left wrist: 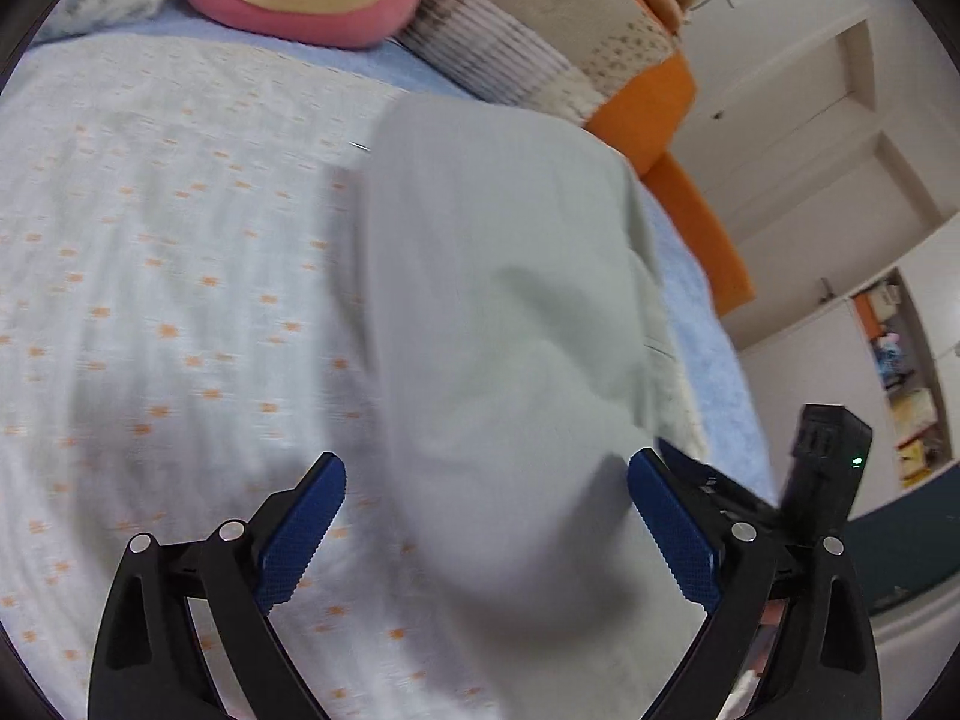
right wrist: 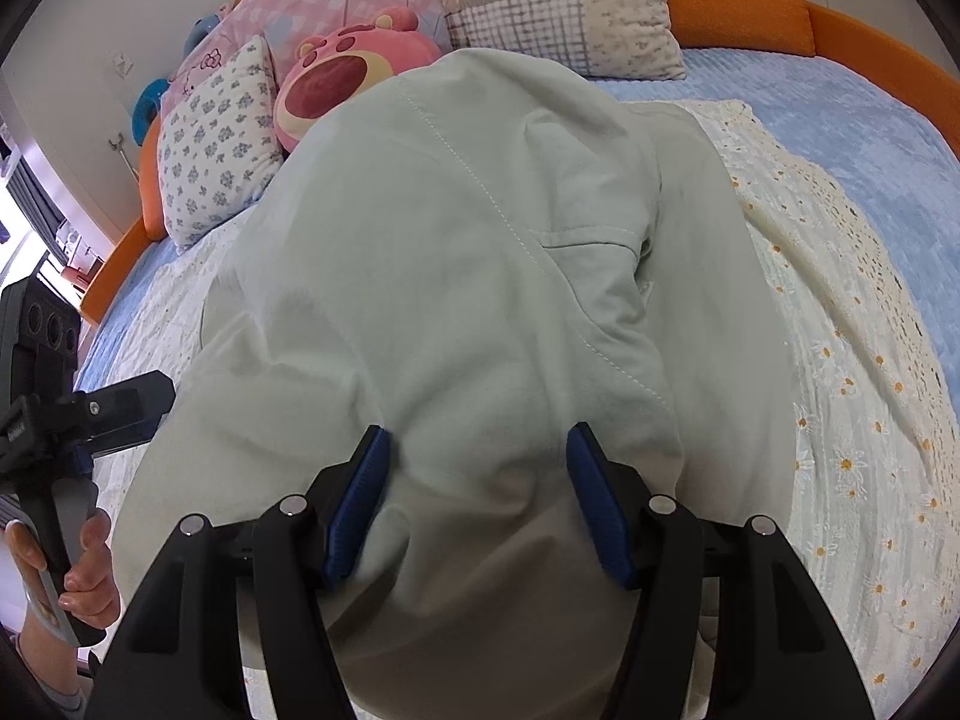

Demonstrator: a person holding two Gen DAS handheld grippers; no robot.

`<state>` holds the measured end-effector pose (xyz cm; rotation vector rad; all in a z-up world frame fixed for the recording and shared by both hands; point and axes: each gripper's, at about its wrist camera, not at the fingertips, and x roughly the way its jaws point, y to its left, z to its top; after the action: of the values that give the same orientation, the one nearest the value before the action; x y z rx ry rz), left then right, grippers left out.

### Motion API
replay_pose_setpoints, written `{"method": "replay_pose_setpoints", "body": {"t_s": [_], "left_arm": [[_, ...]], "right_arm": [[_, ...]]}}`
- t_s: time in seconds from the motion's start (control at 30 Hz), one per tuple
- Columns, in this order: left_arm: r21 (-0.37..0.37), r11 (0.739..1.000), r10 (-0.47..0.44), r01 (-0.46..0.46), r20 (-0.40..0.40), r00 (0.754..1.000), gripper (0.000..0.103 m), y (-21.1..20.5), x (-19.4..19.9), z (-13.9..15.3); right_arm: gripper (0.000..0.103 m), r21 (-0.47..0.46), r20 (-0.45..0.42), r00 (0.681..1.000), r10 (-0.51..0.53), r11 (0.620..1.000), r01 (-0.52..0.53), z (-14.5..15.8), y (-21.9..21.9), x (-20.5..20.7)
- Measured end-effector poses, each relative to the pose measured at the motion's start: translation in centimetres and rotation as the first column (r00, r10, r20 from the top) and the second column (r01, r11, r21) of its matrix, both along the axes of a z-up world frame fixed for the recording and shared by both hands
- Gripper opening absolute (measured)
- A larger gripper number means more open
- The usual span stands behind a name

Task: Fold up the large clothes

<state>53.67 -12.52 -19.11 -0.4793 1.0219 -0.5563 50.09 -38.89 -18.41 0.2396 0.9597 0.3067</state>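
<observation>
Right hand-held gripper is clenched on a bunched fold of the pale green garment; its two blue pads press the cloth from either side, and the fabric puckers between them. Left hand-held gripper is released, its jaws spread wide, with the near end of the same garment lying between the pads but not pinched. That view is blurred.

Pale green and large, the garment lies on the bed, on a white bedspread with small orange flowers, over a blue sheet. Its long axis runs straight away from both grippers toward the pillows and a pink plush toy at the head of the bed. A stitched seam crosses it on a slant.

Seen from the right wrist, a hand holds the left tool's grip at the lower left, just beside the garment's near edge. Both grippers sit at that near end, so the far end is well apart from either; the right one alone has cloth to carry.
</observation>
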Motion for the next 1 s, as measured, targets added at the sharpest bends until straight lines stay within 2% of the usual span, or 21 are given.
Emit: {"method": "replay_pose_setpoints", "body": {"t_s": [0.1,0.2,0.33,0.37,0.43,0.5,0.57,0.63,0.7,0.77,0.87,0.97,1.0], "left_arm": [[-0.024,1.0,0.004,-0.004,0.011,1.0,0.098,-1.1,0.2,-0.3],[-0.069,0.998,0.006,-0.008,-0.02,1.0,0.1,-1.6,0.8,-1.2],[-0.158,0.987,-0.027,0.009,-0.111,0.993,0.1,-2.1,2.4,-3.6],[-0.154,0.988,-0.038,0.018,-0.128,0.991,0.1,-2.6,2.9,-3.8],[-0.082,0.995,-0.065,0.056,-0.12,0.991,0.1,-3.7,3.2,-3.3],[-0.057,0.996,-0.076,0.069,-0.137,0.988,0.098,-4.1,3.5,-3.2],[-0.05,0.996,-0.075,0.069,-0.146,0.986,0.096,-4.1,3.7,-3.2],[-0.055,0.996,-0.083,0.076,-0.137,0.987,0.095,-3.9,3.6,-3.4],[-0.076,0.993,-0.097,0.088,-0.128,0.987,0.094,-2.7,3.4,-3.6],[-0.112,0.988,-0.114,0.101,-0.115,0.987,0.094,-1.7,3.3,-4.0],[-0.149,0.983,-0.125,0.109,-0.103,0.987,0.094,-0.8,3.2,-4.7],[-0.145,0.984,-0.12,0.105,-0.103,0.987,0.094,-0.5,3.1,-4.7],[-0.145,0.984,-0.12,0.104,-0.108,0.987,0.094,-0.4,3.0,-4.7]], "right_arm": [[0.061,0.005,0.005,1.0,-0.004,1.0,0.004,-0.1,0.0,-0.1],[0.061,0.003,0.006,1.0,-0.005,1.0,0.005,-0.1,0.0,-0.2],[0.061,0.007,0.006,1.0,-0.004,1.0,0.004,-0.2,-0.1,-0.2],[0.061,0.009,0.007,1.0,-0.005,1.0,0.005,-0.2,-0.1,-0.2],[0.061,0.015,0.009,1.0,-0.002,1.0,0.002,-0.1,-0.2,-0.3],[0.061,0.044,0.017,1.0,0.008,0.999,-0.008,0.1,-0.8,-0.4],[0.062,0.109,0.001,1.0,0.01,0.994,-0.01,0.5,-2.0,-0.6],[0.071,0.22,-0.033,0.999,-0.003,0.975,0.01,1.1,-3.8,-1.5],[0.085,0.342,-0.037,0.999,-0.021,0.939,0.032,2.1,-6.0,-3.4],[0.095,0.482,-0.09,0.995,-0.051,0.872,0.089,2.0,-8.5,-6.1],[0.095,0.644,-0.196,0.98,-0.015,0.752,0.14,-0.3,-10.2,-9.2],[0.095,0.716,-0.256,0.967,-0.005,0.671,0.193,-2.8,-10.3,-10.7],[0.095,0.72,-0.271,0.962,0.002,0.665,0.201,-3.4,-10.1,-10.7]]}}
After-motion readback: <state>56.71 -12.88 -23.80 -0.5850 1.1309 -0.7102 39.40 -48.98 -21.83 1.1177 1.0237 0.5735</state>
